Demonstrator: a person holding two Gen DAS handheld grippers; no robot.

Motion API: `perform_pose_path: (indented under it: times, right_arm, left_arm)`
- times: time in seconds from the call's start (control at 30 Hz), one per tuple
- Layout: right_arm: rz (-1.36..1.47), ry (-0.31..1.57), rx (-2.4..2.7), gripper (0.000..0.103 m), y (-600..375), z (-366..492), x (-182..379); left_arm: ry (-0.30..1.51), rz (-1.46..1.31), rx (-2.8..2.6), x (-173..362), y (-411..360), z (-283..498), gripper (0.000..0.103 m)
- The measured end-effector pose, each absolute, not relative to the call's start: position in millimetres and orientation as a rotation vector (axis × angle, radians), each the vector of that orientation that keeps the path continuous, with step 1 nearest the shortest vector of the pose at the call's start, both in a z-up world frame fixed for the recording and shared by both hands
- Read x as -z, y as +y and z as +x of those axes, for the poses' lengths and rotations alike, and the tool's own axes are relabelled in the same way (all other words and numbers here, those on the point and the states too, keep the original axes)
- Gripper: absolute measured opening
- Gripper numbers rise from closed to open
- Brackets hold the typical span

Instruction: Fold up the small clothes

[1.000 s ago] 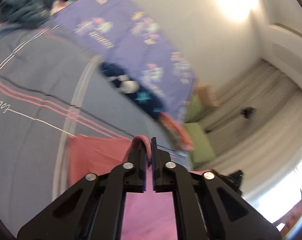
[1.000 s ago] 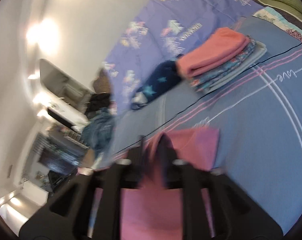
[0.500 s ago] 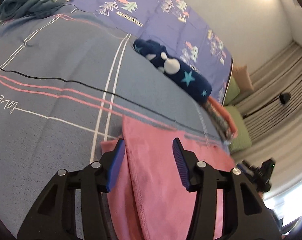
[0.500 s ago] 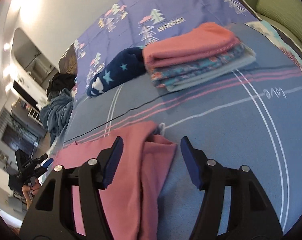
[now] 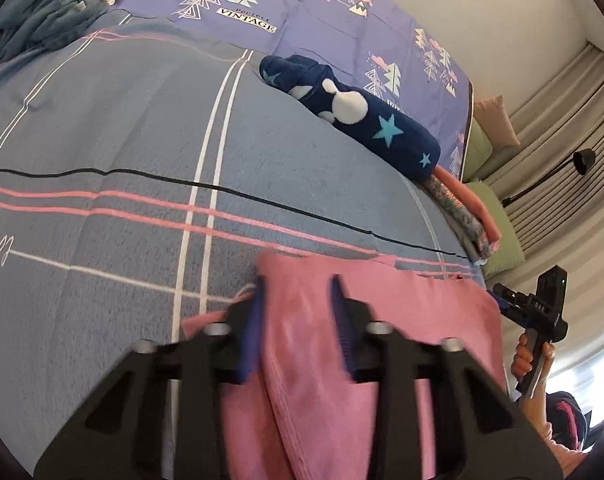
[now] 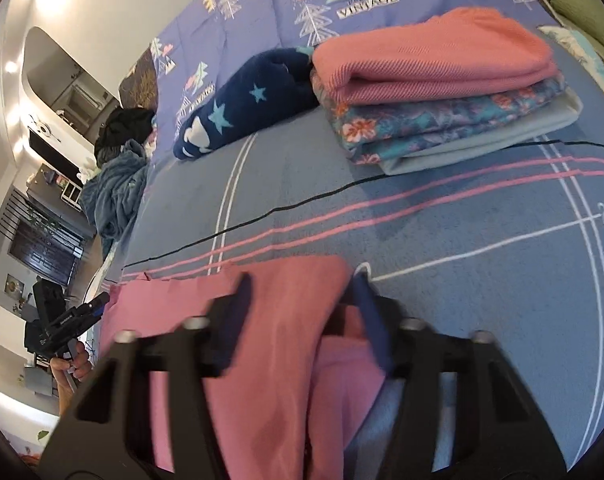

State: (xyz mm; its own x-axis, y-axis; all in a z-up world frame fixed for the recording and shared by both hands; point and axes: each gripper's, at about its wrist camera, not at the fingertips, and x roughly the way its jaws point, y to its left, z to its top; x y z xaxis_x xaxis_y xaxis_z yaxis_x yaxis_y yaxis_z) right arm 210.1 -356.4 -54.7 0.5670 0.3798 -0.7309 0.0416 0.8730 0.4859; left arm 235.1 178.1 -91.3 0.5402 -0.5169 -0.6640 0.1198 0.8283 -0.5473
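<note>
**Both grippers spread over a folded pink cloth on the bed**

Left gripper [image 5: 298, 312]: jaws apart, nothing held; the blue-padded fingers [image 5: 252, 320] straddle the folded edge of the pink cloth [image 5: 402, 312], one finger beside its outer edge, the other over the cloth. Right gripper [image 6: 302, 312]: jaws likewise apart and empty, straddling the opposite end of the same cloth [image 6: 270, 320], where a doubled layer shows. The cloth lies flat on the grey blanket [image 5: 122, 140], just nearer the grippers than the blanket's pink stripes [image 6: 422, 200].

Judged step: release after one fold, before the next. To do it well, lift both grippers straight off the cloth so the fold is not dragged open, then pinch both layers at matching corners, keeping edges aligned.

Beyond the pink stripes: a navy star-patterned roll [image 5: 354, 112], and beside it a stack of folded clothes [image 6: 442, 88], well apart from the pink cloth.
</note>
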Motion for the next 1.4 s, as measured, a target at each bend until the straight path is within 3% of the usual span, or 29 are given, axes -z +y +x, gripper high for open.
perform_pose_path:
  times: [0.03, 0.27, 0.43, 0.47, 0.5, 0.57, 0.63, 0.67, 0.7, 0.73, 1.07, 1.17, 1.33, 1.4]
  right_arm:
    - [0.497, 0.965, -0.213, 0.005, -356.0, 213.2, 56.7]
    - [0.437, 0.735, -0.216, 0.005, -354.9, 179.6, 8.1]
    - [0.398, 0.738, -0.119, 0.006, -361.9, 192.8, 10.3]
    - [0.382, 0.772, -0.053, 0.009, -364.1, 200.6, 22.6]
    - [0.373, 0.813, -0.013, 0.022, -364.3, 205.7, 33.1]
    - [0.429, 0.917, -0.007, 0.030, -367.0, 205.2, 55.7]
    - [0.462, 0.893, -0.024, 0.037, -371.3, 185.5, 58.1]
    - [0.454, 0.876, -0.013, 0.045, -373.1, 172.6, 56.2]
    - [0.449, 0.859, -0.003, 0.047, -376.6, 155.1, 53.5]
    - [0.455, 0.853, -0.003, 0.047, -380.8, 138.2, 51.8]
    - [0.428, 0.874, -0.076, 0.047, -362.7, 0.7, 60.3]
    - [0.442, 0.899, -0.120, 0.047, -353.7, -15.3, 68.6]
    - [0.432, 0.890, -0.093, 0.047, -343.7, -11.4, 72.4]
    - [0.422, 0.884, -0.088, 0.039, -341.5, -6.3, 72.0]
  left_arm:
    - [0.935, -0.472, 0.392, 91.9, 177.3, 237.0, 0.002]
    - [0.779, -0.459, 0.384, 57.0, 180.2, 224.6, 0.002]
    - [0.761, -0.371, 0.355, 49.3, 168.4, 239.4, 0.002]
    - [0.784, -0.347, 0.325, 54.9, 167.3, 245.4, 0.002]
    - [0.836, -0.335, 0.272, 67.4, 168.0, 253.4, 0.002]
    - [0.896, -0.388, 0.255, 83.9, 172.9, 254.9, 0.002]
    - [0.891, -0.411, 0.235, 86.7, 182.0, 242.2, 0.006]
    - [0.875, -0.404, 0.217, 83.3, 187.1, 234.2, 0.015]
    - [0.851, -0.402, 0.195, 77.5, 193.8, 223.5, 0.027]
    - [0.825, -0.402, 0.181, 71.5, 199.3, 213.3, 0.029]
    - [0.845, -0.396, 0.359, 48.9, 187.2, 100.8, 0.031]
    - [0.861, -0.387, 0.397, 51.0, 175.1, 76.9, 0.042]
    - [0.852, -0.339, 0.519, 36.9, 125.6, 73.6, 0.042]
    - [0.851, -0.287, 0.585, 23.6, 91.6, 85.9, 0.043]
